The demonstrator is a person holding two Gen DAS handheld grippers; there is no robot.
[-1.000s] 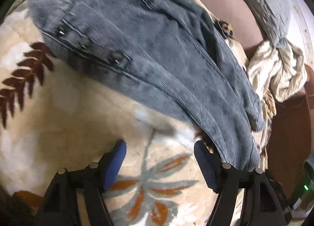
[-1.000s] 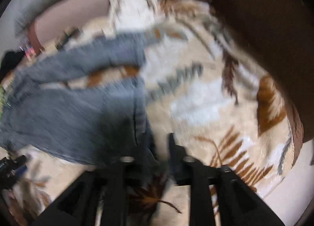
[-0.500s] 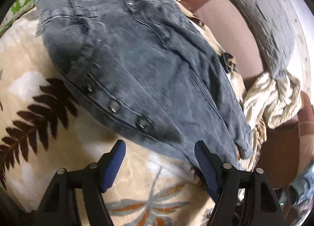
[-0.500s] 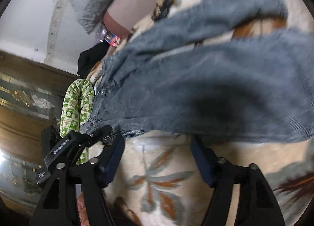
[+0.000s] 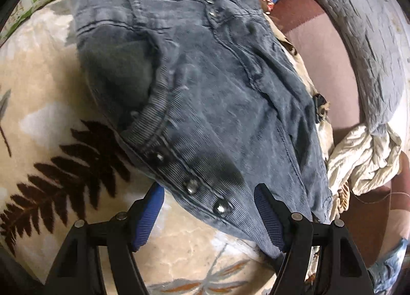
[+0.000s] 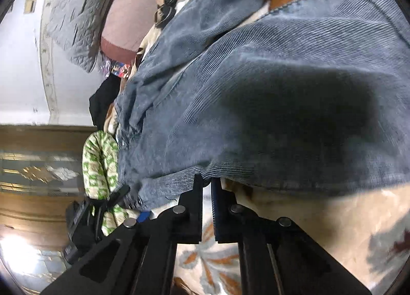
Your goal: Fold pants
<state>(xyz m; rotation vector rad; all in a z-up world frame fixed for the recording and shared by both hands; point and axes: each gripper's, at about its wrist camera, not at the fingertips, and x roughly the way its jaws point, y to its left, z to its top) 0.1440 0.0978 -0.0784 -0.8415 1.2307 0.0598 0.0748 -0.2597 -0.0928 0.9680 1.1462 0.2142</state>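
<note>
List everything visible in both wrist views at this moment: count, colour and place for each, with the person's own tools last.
pants: one, grey-blue corduroy, spread across the blanket.
blanket: one, cream with brown leaf print, under the pants.
quilt: one, grey, along the far edge.
crumpled cloth: one, off-white, right of the pants.
green-patterned cloth: one, green and white, rolled by the waistband.
black garment: one, black, beyond the waistband.
left tool: one, black with blue pads, open astride the buttoned edge of the pants.
right tool: one, black, shut on the pants' lower edge.
</note>
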